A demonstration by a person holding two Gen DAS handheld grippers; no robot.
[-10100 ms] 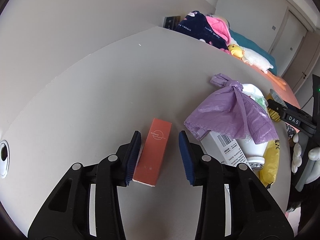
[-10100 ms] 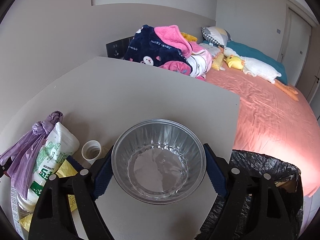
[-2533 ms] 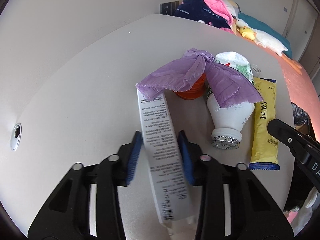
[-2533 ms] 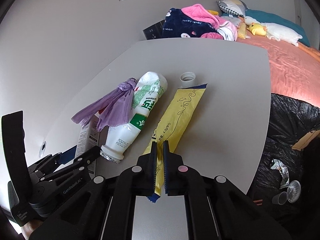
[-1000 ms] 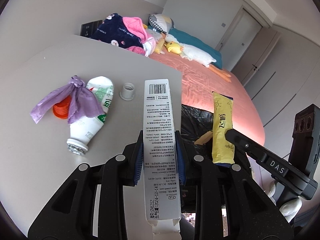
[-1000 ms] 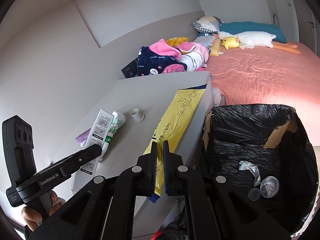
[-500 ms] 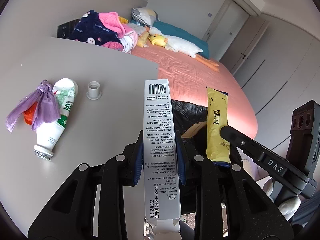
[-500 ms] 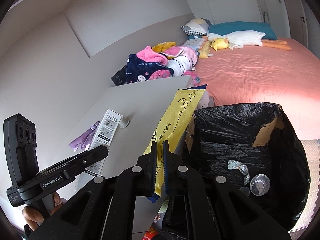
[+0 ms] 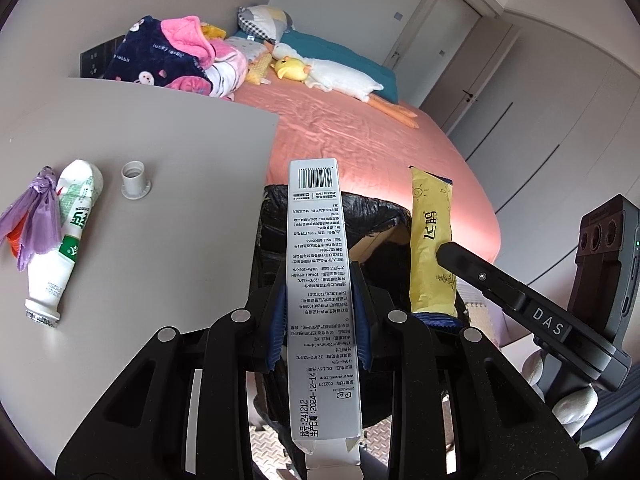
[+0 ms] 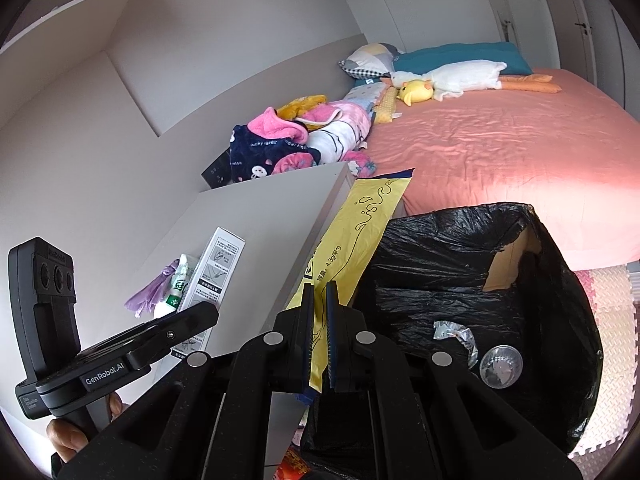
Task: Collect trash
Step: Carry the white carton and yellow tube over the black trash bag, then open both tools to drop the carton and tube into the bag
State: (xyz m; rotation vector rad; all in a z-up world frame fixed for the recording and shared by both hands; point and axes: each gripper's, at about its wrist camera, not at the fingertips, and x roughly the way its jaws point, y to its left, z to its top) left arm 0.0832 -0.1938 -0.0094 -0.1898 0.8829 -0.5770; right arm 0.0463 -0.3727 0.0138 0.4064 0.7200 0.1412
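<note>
My left gripper (image 9: 319,304) is shut on a long white carton (image 9: 320,280) with a barcode, held upright at the table's right edge, before the black-lined trash bin (image 9: 384,216). My right gripper (image 10: 318,312) is shut on a yellow snack wrapper (image 10: 352,240) and holds it at the near-left rim of the same bin (image 10: 480,280); wrapper and right gripper also show in the left wrist view (image 9: 432,240). The left gripper with the carton (image 10: 218,276) shows in the right wrist view.
On the grey table (image 9: 160,220) lie a white bottle (image 9: 68,224), a purple bag (image 9: 32,216) over something orange, and a small grey cap (image 9: 135,179). The bin holds a foil scrap (image 10: 452,330) and a clear cup (image 10: 500,366). A pink bed (image 9: 360,136) is behind.
Both grippers have carried the carton and the wrapper off the table and on toward the bin. The bin now lies closer and more under them. Both stay shut.
</note>
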